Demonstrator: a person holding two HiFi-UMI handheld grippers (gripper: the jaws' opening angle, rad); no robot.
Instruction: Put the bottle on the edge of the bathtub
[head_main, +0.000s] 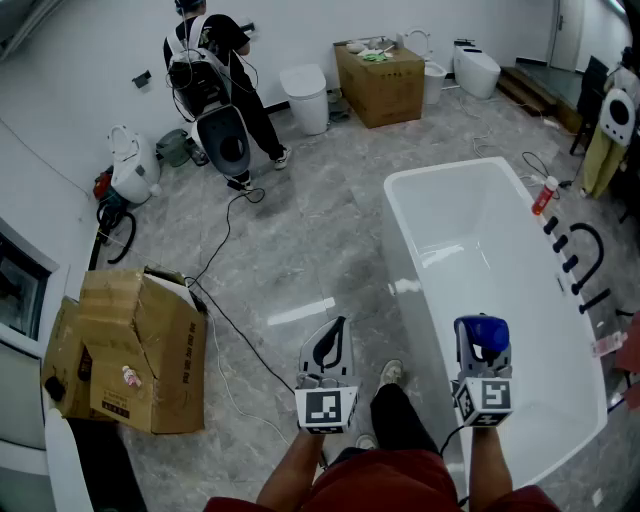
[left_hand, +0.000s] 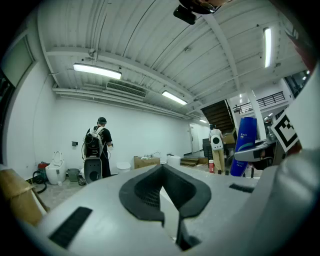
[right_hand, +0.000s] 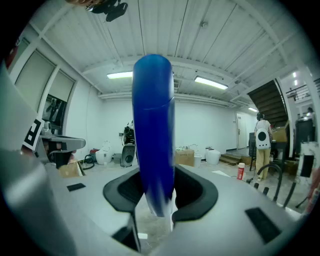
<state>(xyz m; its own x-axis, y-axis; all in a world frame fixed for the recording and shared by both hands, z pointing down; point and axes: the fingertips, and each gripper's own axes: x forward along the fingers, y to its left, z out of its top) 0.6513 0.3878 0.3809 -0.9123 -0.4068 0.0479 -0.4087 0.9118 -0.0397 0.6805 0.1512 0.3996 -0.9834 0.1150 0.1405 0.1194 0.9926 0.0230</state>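
Observation:
A tall blue bottle (head_main: 482, 334) stands upright between the jaws of my right gripper (head_main: 482, 348), which is shut on its lower part. It hangs over the near end of the white bathtub (head_main: 400, 262), above the rim. In the right gripper view the bottle (right_hand: 153, 130) fills the middle, with the pads of that gripper (right_hand: 160, 192) pressed on its sides. My left gripper (head_main: 330, 345) is held left of the tub over the grey floor, shut with nothing in it. In the left gripper view its pads (left_hand: 162, 192) meet, and the bottle (left_hand: 246, 145) shows at the right.
A black faucet (head_main: 585, 255) and a small red-and-white bottle (head_main: 544, 195) sit on the tub's far side ledge. A worn cardboard box (head_main: 140, 350) stands at the left, with a black cable (head_main: 225, 320) beside it. A person (head_main: 215, 70), a white bin (head_main: 305, 97) and toilets (head_main: 478, 70) are at the back.

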